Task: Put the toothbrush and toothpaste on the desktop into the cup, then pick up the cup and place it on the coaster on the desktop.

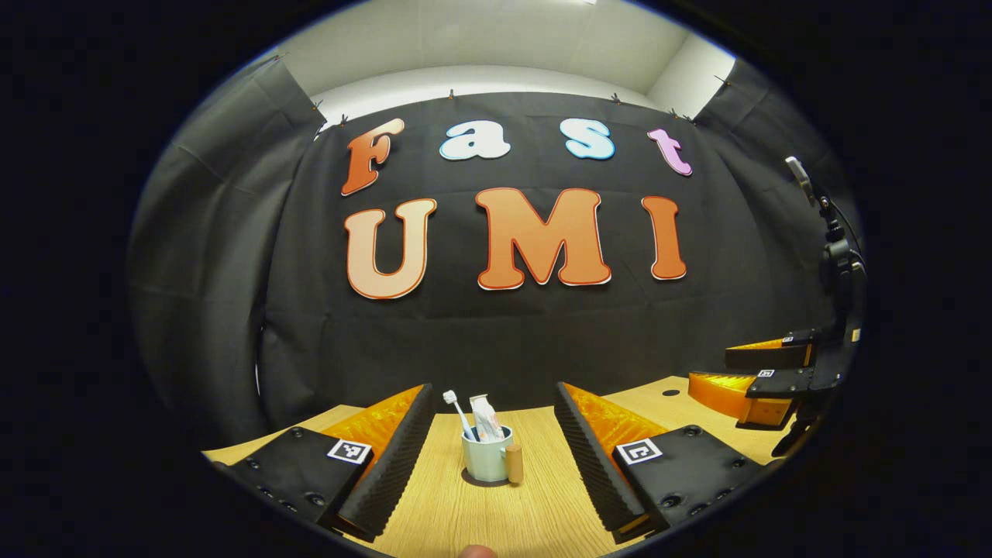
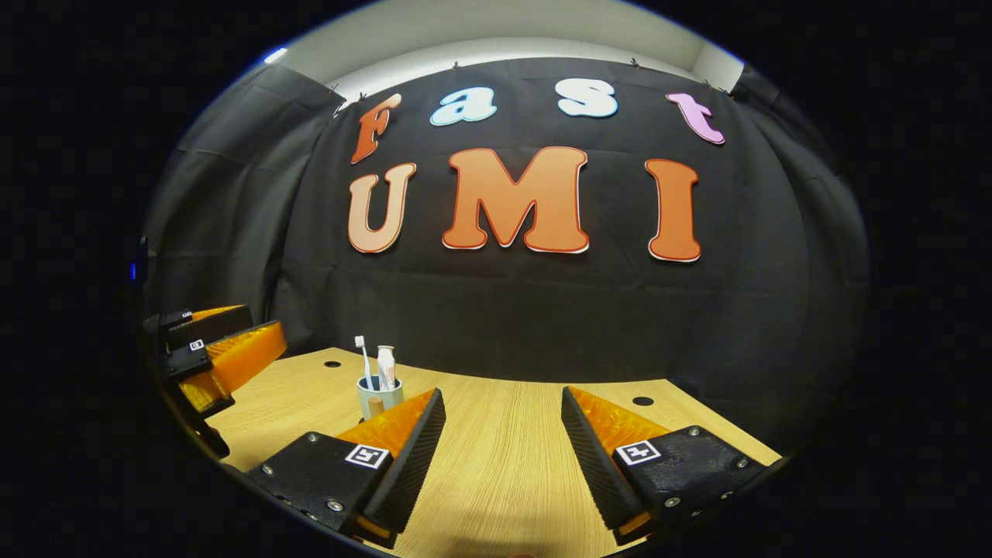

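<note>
In the left gripper view, the left gripper (image 1: pixel 493 434) hangs low over the desk (image 1: pixel 542 511) with its fingers spread wide and nothing between them. Framed in that gap, a little way ahead, stands the cup (image 1: pixel 487 457), upright, handle (image 1: pixel 514 463) turned toward the camera's right. The toothbrush (image 1: pixel 459 415) and the toothpaste (image 1: pixel 487 418) stand in it, leaning against the rim. A dark disc shows under the cup's base; it looks like the coaster (image 1: pixel 474 480), though shadow cannot be ruled out. The right gripper (image 1: pixel 763 372) is at the far right, above the desk, well apart from the cup.

The risk here is tipping. If the fingers advance and close off-centre, or one finger catches the handle, the cup could twist or slide off the disc. The tall, top-heavy brush and tube could swing and topple it.

In the right gripper view, the right gripper (image 2: pixel 502 430) is also spread and empty, aimed at bare desk. The cup (image 2: pixel 378 397) stands to the left, just behind its left finger, brush (image 2: pixel 363 358) and tube (image 2: pixel 386 364) upright inside. The left gripper (image 2: pixel 221 353) is at the far left edge, raised off the desk.

A sideways sweep to the left could knock the cup. If both grippers reach for it together, they could collide. The task looks essentially finished, so any further contact mainly risks undoing it.
</note>
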Available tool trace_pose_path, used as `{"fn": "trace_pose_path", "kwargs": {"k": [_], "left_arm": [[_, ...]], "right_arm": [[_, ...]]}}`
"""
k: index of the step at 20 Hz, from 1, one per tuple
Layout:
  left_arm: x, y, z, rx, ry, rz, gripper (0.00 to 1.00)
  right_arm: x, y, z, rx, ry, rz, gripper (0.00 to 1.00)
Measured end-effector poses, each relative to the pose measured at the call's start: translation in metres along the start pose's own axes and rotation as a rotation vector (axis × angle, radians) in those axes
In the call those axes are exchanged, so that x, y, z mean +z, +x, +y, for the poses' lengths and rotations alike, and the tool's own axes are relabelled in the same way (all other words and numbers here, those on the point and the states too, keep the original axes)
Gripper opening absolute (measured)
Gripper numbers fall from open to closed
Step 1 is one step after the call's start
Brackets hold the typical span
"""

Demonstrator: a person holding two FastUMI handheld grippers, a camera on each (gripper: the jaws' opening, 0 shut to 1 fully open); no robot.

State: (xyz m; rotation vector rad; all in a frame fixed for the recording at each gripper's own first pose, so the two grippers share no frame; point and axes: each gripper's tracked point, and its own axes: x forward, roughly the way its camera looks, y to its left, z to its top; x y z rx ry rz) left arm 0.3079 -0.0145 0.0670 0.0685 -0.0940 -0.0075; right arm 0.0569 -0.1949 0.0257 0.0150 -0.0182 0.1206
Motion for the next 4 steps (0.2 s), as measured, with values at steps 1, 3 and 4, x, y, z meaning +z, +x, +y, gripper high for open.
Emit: {"fn": "trace_pose_path", "kwargs": {"k": [1,3,4], "left_arm": [[0.0008,0.0004,-0.0008,-0.002,-0.001,-0.002,0.99],[0.0011,0.0013,-0.0015,-0.004,0.002,-0.002,0.99],[0.0017,0.0018,-0.0014,-0.004,0.004,-0.004,0.99]], "right_arm": [[0.0005,0.0008,0.0002,0.001,0.0,-0.001,0.91],[0.0023,0.0019,0.0006,0.003,-0.004,-0.004,0.91],[0.0024,0.0027,0.0007,0.002,-0.007,-0.003,0.91]]}}
